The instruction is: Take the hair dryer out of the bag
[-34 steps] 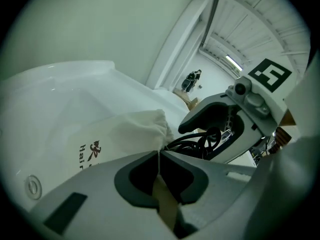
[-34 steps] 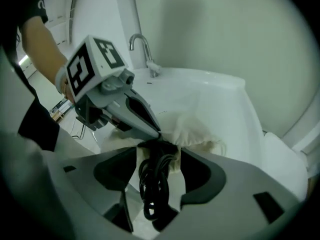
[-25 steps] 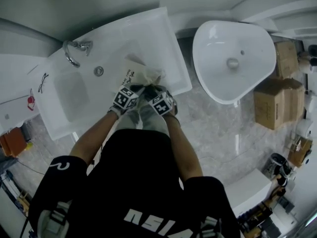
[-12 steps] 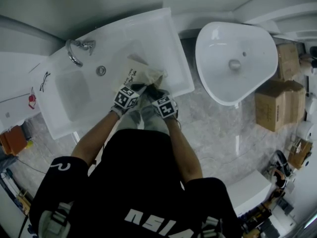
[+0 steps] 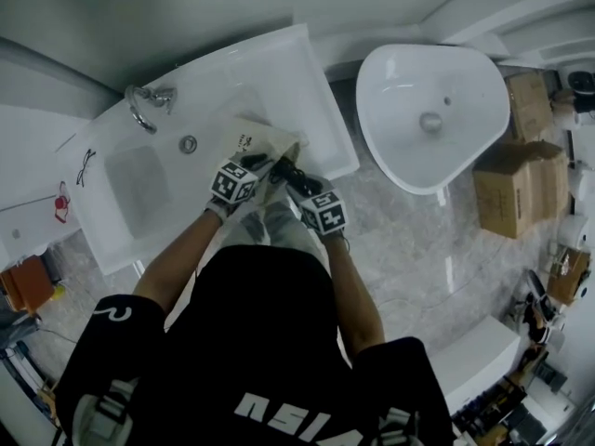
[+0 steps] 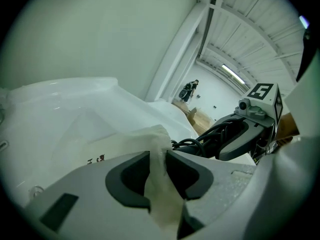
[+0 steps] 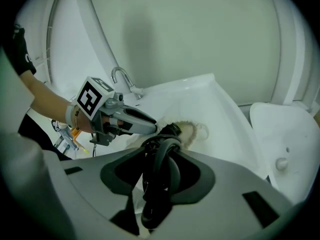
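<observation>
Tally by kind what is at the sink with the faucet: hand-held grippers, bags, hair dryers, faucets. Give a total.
hand-held gripper: 2, the left hand-held gripper and the right hand-held gripper
bag: 1
hair dryer: 1
faucet: 1
Total: 5

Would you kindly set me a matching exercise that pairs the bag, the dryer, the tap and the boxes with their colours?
Things:
1. bag
2. dryer
3. tap
4. boxes

Colours:
a. brown
b. silver
c. cream
d. black

Pairs: 1-c, 2-d, 3-b, 4-a.
</observation>
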The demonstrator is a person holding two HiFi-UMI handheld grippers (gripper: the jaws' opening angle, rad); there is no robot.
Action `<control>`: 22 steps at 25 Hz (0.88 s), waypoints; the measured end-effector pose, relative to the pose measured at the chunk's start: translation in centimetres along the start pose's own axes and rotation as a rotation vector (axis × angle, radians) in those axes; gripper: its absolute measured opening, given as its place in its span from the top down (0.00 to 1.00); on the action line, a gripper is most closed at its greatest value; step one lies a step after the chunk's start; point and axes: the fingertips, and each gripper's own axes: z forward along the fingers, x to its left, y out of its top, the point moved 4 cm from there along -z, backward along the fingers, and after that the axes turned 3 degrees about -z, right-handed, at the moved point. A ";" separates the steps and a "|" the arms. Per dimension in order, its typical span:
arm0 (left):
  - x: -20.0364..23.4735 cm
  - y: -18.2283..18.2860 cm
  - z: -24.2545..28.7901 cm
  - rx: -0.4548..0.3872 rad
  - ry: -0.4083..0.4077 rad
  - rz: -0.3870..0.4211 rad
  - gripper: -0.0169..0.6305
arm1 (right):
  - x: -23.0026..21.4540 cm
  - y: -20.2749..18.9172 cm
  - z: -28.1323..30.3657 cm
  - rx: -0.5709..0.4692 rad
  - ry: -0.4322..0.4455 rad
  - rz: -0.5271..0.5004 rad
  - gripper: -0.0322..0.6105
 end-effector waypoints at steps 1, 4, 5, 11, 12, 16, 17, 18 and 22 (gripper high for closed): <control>-0.1 0.3 -0.1 -0.007 -0.001 0.008 0.83 | 0.0 0.1 -0.6 -0.013 -0.015 0.002 0.71; 0.0 1.4 -0.8 -0.042 0.035 0.028 0.83 | -0.4 -0.1 -2.7 -0.044 -0.068 0.027 0.71; 0.1 1.6 -1.0 -0.050 0.042 0.027 0.83 | -0.6 -0.4 -3.4 -0.053 -0.082 0.041 0.71; -0.5 2.4 -2.0 -0.041 0.028 0.086 0.83 | -0.7 -1.7 -8.1 -0.170 -0.152 0.137 0.72; -0.8 2.5 -2.2 -0.042 0.021 0.093 0.83 | -0.8 -1.8 -8.8 -0.195 -0.164 0.154 0.72; -1.6 2.6 -2.7 -0.044 0.007 0.133 0.83 | -1.1 -1.3 -11.7 -0.280 -0.209 0.207 0.72; -1.8 2.6 -2.8 -0.047 0.007 0.143 0.83 | -1.3 -1.2 -12.2 -0.297 -0.220 0.216 0.72; -1.9 2.7 -2.9 -0.053 0.008 0.152 0.83 | -1.5 -1.1 -12.8 -0.316 -0.229 0.224 0.72; -2.3 3.2 -3.7 -0.084 0.002 0.154 0.84 | -2.3 -0.2 -14.2 -0.379 -0.242 0.248 0.72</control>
